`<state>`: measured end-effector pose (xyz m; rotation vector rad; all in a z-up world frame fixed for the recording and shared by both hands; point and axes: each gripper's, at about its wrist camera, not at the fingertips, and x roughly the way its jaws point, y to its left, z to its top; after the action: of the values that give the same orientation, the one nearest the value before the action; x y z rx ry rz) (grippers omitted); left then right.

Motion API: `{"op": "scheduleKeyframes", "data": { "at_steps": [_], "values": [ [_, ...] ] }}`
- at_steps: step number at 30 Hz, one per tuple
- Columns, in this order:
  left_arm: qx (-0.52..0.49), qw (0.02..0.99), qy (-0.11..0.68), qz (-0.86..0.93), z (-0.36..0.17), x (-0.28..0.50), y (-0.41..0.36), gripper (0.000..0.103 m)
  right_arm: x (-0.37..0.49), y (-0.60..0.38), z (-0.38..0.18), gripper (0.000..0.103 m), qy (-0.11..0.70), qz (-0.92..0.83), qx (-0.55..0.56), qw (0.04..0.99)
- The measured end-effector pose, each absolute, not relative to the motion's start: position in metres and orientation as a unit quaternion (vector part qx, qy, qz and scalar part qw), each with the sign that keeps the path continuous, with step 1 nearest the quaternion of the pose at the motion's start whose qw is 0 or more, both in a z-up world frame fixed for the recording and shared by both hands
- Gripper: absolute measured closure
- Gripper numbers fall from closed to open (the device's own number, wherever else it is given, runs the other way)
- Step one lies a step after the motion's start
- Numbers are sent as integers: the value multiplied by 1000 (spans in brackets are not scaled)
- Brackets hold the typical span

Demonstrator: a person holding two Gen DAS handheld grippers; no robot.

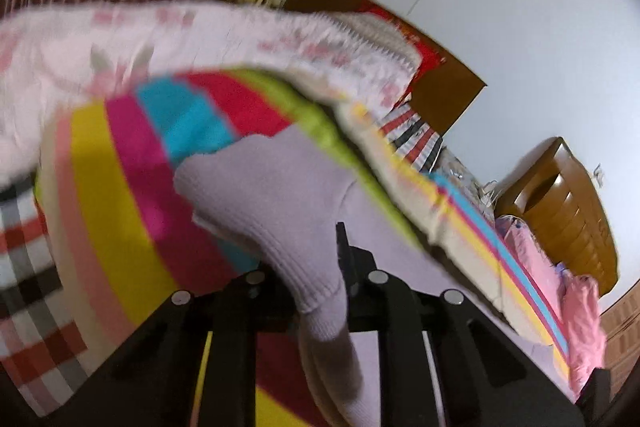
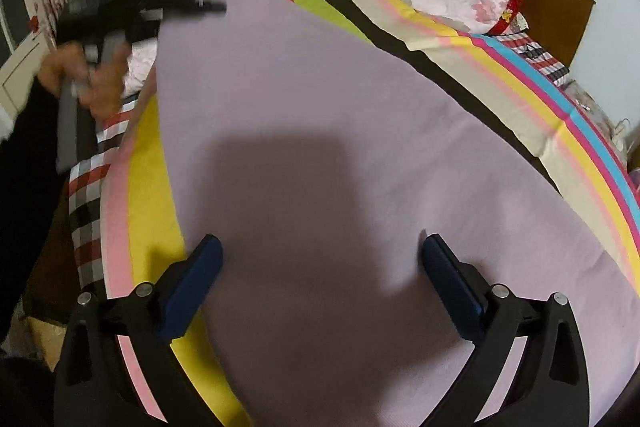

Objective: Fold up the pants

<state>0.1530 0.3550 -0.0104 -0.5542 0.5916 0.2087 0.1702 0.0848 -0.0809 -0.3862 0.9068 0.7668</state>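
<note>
Left wrist view: left claw [image 1: 320, 291] pinches unlabelled lilac pants [image 1: 276, 195].

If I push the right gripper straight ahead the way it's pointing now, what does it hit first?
Most likely the lavender pants spread flat on the striped bedsheet. The right gripper is open, fingers angled down at the cloth with nothing between them. Depth is unclear, but no other object sits in that line.
</note>
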Motion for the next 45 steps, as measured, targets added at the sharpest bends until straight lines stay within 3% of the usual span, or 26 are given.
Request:
{"op": "scheduleKeyframes", "data": {
  "at_steps": [4, 9, 12, 16, 17, 18, 20, 21, 22, 25, 29, 33, 34, 36, 42, 45],
  "values": [
    [-155, 957, 238, 55, 59, 151, 273, 88, 169, 53, -62, 8, 397, 338, -126, 844],
    [0, 976, 199, -92, 97, 127, 115, 87, 181, -111, -24, 7, 354, 190, 108, 909],
    [54, 957, 225, -177, 70, 114, 35, 87, 164, -211, -10, 7, 320, 79, 178, 927],
    [162, 892, 316, -281, -11, 98, -68, 85, 127, -287, 2, 6, 286, -5, 213, 934],
    [186, 874, 342, -291, -31, 96, -83, 82, 119, -298, 1, 6, 287, -19, 214, 934],
    [211, 862, 357, -292, -47, 92, -94, 73, 113, -306, -2, 6, 292, -26, 215, 931],
    [235, 866, 330, -294, -51, 79, -96, 54, 103, -310, -9, 6, 303, -22, 223, 926],
    [225, 864, 324, -312, -44, 74, -89, 27, 100, -310, -16, 6, 312, -11, 229, 922],
    [215, 870, 310, -318, -37, 68, -81, 15, 99, -308, -21, 6, 319, -2, 234, 918],
    [178, 905, 239, -303, -1, 53, -35, 2, 93, -295, -41, 6, 361, 41, 252, 897],
    [129, 935, 255, -208, 8, 71, 31, 1, 83, -249, -61, 7, 415, 106, 242, 871],
    [121, 938, 307, -105, -25, 82, 86, 2, 77, -214, -73, 14, 461, 145, 240, 842],
    [124, 937, 312, -95, -29, 82, 90, 2, 73, -207, -71, 15, 462, 137, 225, 847],
    [138, 934, 319, -81, -39, 76, 98, 2, 68, -203, -63, 29, 452, 125, 212, 857],
    [154, 932, 313, -94, -48, 84, 100, 2, 75, -184, -47, 41, 432, 177, 237, 852],
    [144, 930, 322, -100, -57, 88, 104, 2, 75, -168, -47, 42, 443, 213, 233, 839]
  ]
}}
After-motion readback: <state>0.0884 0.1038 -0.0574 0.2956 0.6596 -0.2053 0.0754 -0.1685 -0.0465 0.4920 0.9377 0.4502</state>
